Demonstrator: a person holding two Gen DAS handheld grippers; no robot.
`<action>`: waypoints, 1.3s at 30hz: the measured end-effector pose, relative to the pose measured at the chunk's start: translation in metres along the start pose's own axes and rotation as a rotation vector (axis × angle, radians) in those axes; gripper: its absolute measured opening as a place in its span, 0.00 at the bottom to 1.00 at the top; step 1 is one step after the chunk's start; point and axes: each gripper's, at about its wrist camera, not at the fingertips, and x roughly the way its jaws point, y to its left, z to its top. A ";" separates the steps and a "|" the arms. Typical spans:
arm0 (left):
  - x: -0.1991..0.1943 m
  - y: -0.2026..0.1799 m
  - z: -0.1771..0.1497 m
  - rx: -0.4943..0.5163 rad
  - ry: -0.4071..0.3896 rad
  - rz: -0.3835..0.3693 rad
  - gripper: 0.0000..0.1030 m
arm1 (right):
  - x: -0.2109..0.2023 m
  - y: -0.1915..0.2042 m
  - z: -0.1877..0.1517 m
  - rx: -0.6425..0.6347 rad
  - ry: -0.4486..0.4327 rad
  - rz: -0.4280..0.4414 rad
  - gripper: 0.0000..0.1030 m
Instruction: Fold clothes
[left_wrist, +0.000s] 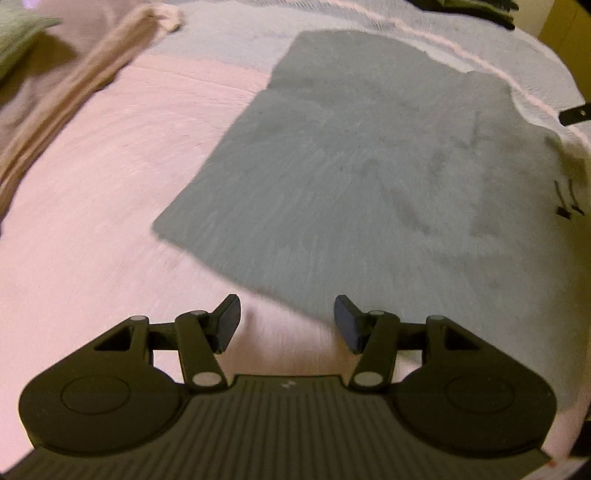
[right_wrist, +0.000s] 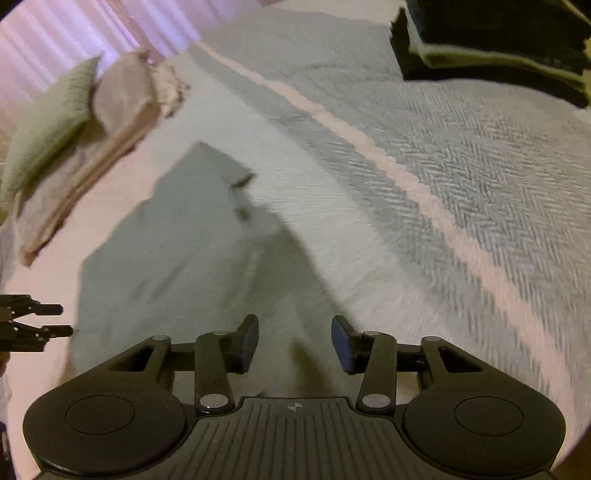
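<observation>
A grey garment (left_wrist: 351, 166) lies spread flat on the bed, folded into a rough rectangle. My left gripper (left_wrist: 286, 323) hangs open over its near edge, with nothing between the pads. In the right wrist view the same garment (right_wrist: 177, 251) lies to the left and ahead. My right gripper (right_wrist: 294, 343) stands open above the pale cover just right of the garment, holding nothing. The left gripper's fingers (right_wrist: 55, 321) show at the left edge of that view. Both views are blurred.
A stack of folded dark clothes (right_wrist: 498, 44) sits at the far right on a herringbone blanket (right_wrist: 480, 155) with a pink stripe. A green pillow (right_wrist: 48, 122) and beige bedding (right_wrist: 122, 107) lie at the far left. Pink bedsheet (left_wrist: 110, 184) spreads left of the garment.
</observation>
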 end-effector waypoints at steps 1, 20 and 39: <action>-0.011 -0.001 -0.010 -0.006 -0.009 0.007 0.50 | -0.010 0.010 -0.008 -0.008 -0.005 0.003 0.42; -0.121 -0.051 -0.132 -0.319 -0.096 -0.087 0.52 | -0.081 0.104 -0.071 -0.137 0.050 0.081 0.48; -0.053 -0.028 -0.044 -0.948 -0.107 -0.051 0.52 | 0.103 -0.019 0.154 -0.348 0.251 0.294 0.54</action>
